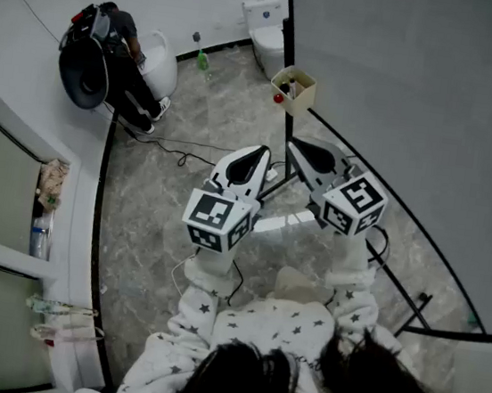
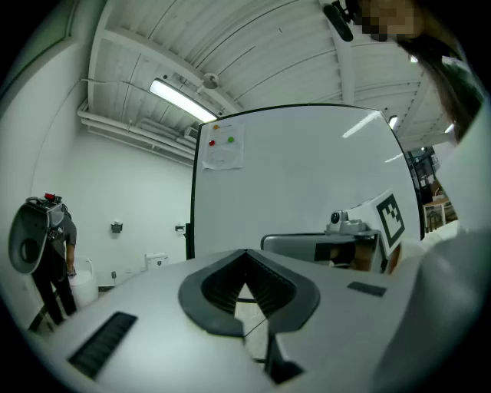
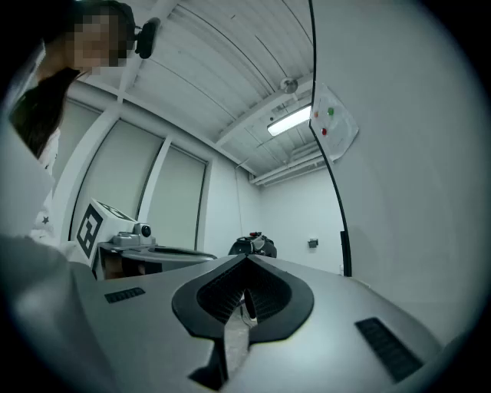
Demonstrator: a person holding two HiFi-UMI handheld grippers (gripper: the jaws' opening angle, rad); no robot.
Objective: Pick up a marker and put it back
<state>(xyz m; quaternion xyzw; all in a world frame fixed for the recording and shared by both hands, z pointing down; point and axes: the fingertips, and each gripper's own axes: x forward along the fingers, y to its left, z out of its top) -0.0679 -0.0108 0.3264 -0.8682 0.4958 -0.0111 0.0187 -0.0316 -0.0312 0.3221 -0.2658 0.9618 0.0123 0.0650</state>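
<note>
Grey marbled floor (image 1: pixel 193 121) is spreading under everything, and no worktop is showing. Nearest to the person, the left tongs (image 1: pixel 256 156) and the right tongs (image 1: pixel 297 148) are hanging side by side in the air. Both are standing with their jaws together and nothing between them.

Farther on, a small open box (image 1: pixel 307 87) is sitting at the framed edge of the whiteboard (image 1: pixel 403 95). The markers (image 1: pixel 289 86) seem to be standing inside it, well apart from both tongs, though they are too small to tell one from another.

I am judging these risks. The jaws are needing to part before they reach the box, otherwise they will be pushing the markers down instead of taking one. The box is looking light, so a hard touch may be knocking it off the edge. A thin cable (image 1: pixel 176 148) is lying on the floor and may be catching a foot. At the far wall, another person (image 1: pixel 113 48) is working.
</note>
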